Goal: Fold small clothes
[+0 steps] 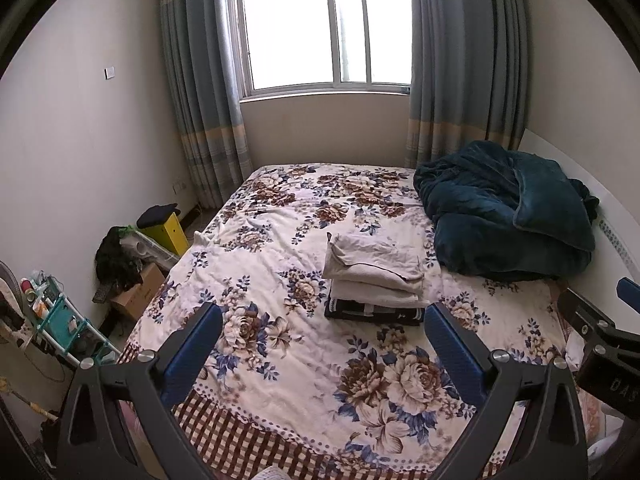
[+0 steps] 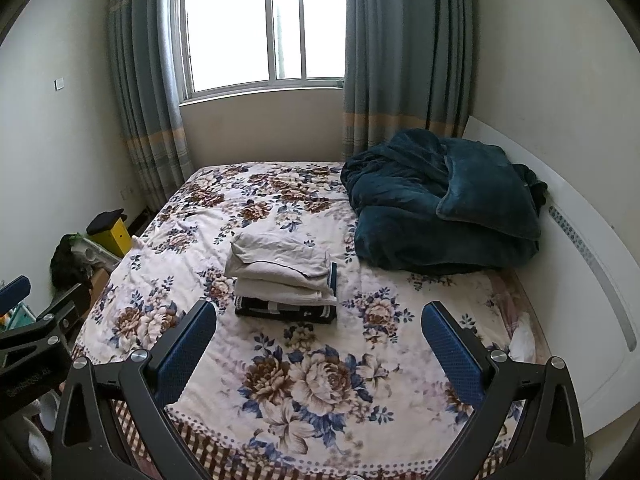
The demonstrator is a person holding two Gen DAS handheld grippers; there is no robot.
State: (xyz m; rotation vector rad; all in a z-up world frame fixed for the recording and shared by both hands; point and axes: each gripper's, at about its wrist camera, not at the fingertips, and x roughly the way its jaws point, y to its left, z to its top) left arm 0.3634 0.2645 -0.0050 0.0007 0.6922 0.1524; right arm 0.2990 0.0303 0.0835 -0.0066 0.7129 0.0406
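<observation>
Your left tool (image 1: 322, 334) is spread wide with nothing between its blue pads (image 1: 192, 354), and your right tool (image 2: 320, 332) is just as wide and just as empty. Both hang above the near end of the bed (image 1: 280, 408), side by side and apart from each other, pointing toward the window.

Ahead of both tools, on the floral cover, sits the stack (image 1: 374, 280) of folded clothes: two pale pieces on a dark one with white trim. From the left tool it lies slightly right of centre; from the right tool it lies left of centre, so it sits roughly between the two. Neither tool touches it.

Beyond the stack and to the right, a heaped teal blanket (image 2: 440, 204) lies well apart from it. At the far right edge of the bed in the right view there is a small white bundle (image 2: 522, 340); it may be another garment, but it is too blurred to tell.

The folding here looks finished or close to it. If that bundle is a garment, bring it to the open cover in front of the stack, lay it flat, and pinch only its corners. Fold toward yourself and keep well clear of the stack, since its top piece sits loosely and a brush could tip it.
</observation>
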